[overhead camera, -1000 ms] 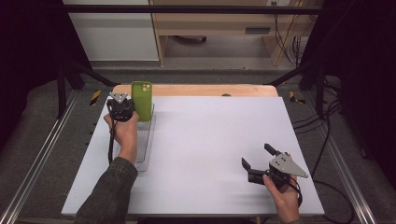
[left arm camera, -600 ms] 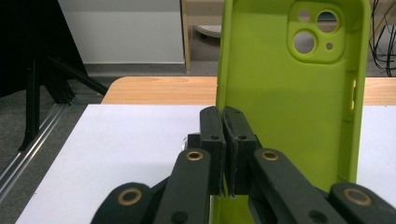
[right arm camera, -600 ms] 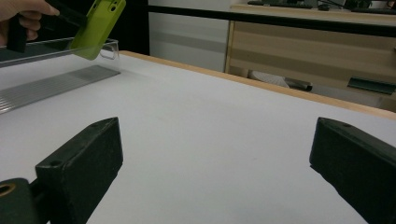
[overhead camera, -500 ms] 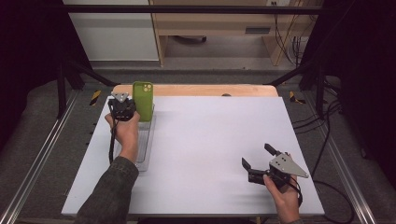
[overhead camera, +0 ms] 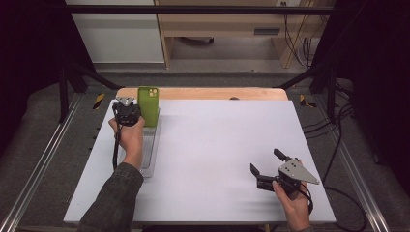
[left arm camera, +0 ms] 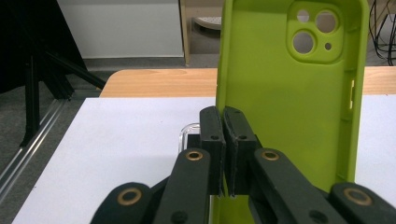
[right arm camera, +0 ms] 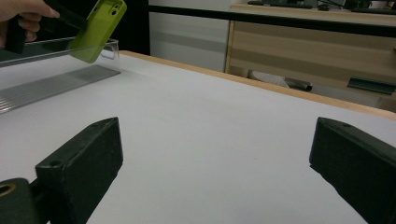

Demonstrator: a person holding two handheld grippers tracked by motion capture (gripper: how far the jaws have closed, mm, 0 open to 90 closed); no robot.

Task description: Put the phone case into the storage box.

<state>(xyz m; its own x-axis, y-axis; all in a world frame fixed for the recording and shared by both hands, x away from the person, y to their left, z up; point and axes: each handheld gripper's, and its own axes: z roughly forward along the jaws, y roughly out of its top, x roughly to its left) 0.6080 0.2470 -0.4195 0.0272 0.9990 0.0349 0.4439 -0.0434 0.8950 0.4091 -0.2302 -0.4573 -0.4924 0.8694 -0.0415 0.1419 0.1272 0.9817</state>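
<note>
High view: left gripper (overhead camera: 133,115) stays clamped on lime-green silicone phone case (overhead camera: 148,105) above clear plastic tray (overhead camera: 149,150), unmoved; right gripper (overhead camera: 265,167) jaws apart.

Phone case (overhead camera: 148,105): lime-green, empty, inner face showing, camera cut-out uppermost. Held upright by its left edge, above the far end of a clear plastic tray (overhead camera: 149,153) at the tabletop's (overhead camera: 217,154) far-left.
</note>
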